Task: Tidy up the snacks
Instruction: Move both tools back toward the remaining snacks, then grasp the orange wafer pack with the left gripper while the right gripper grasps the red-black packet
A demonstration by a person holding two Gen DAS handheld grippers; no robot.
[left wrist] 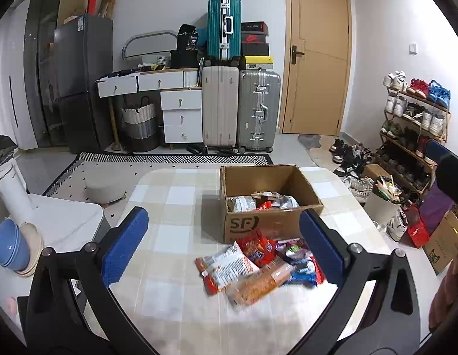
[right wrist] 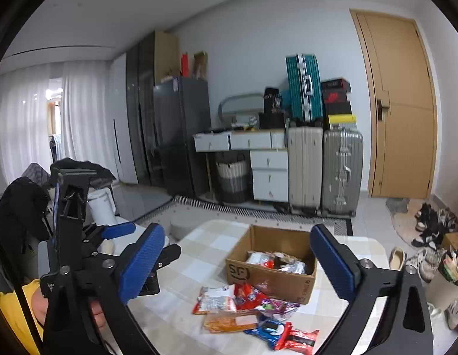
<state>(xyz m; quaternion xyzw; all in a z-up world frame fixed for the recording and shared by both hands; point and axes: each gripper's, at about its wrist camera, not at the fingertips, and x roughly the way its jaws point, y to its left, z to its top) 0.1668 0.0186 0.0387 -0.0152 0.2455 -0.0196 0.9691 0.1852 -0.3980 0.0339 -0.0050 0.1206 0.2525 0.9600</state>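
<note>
An open cardboard box [left wrist: 268,224] [right wrist: 270,279] stands on the checked table and holds several snack packets. A pile of loose snack packets [left wrist: 258,263] [right wrist: 252,310] lies in front of it: a white-and-red bag [left wrist: 226,266], an orange pack [left wrist: 258,285], a red bag [left wrist: 257,250], a blue cookie pack [right wrist: 267,330]. My left gripper [left wrist: 223,245] is open and empty, above the pile. My right gripper [right wrist: 237,263] is open and empty, held higher, the box between its fingers. The left gripper also shows in the right wrist view [right wrist: 131,242].
The checked table [left wrist: 169,207] has rounded far corners. A white side table with stacked bowls [left wrist: 16,248] and a white appliance [left wrist: 10,189] stands to the left. A bin [left wrist: 385,198], boxes and a shoe rack [left wrist: 415,127] stand right. Suitcases and drawers line the far wall.
</note>
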